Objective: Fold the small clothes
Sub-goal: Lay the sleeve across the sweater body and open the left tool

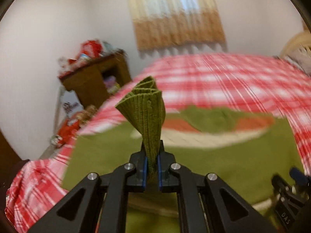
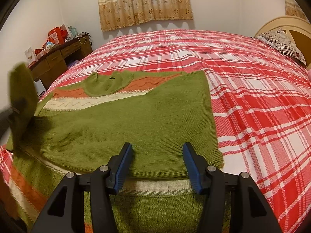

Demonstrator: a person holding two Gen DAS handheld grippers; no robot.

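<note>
A green knitted sweater [image 2: 136, 116] with orange and cream stripes lies flat on the bed, its collar [image 2: 105, 85] at the far end. My left gripper [image 1: 152, 155] is shut on the sweater's ribbed green cuff [image 1: 143, 104], which sticks up and fans out above the fingers. In the right wrist view that sleeve [image 2: 21, 89] is lifted at the sweater's left side, blurred. My right gripper [image 2: 157, 155] hovers open over the sweater's near folded edge, with knit below the fingers and nothing pinched. It also shows at the lower right of the left wrist view [image 1: 291, 184].
The bed carries a red and white plaid cover [image 2: 252, 97] stretching far to the right. A brown desk [image 2: 58, 58] piled with red boxes stands at the left wall. A striped pillow [image 2: 285, 42] and a headboard [image 2: 281, 23] are at the far right.
</note>
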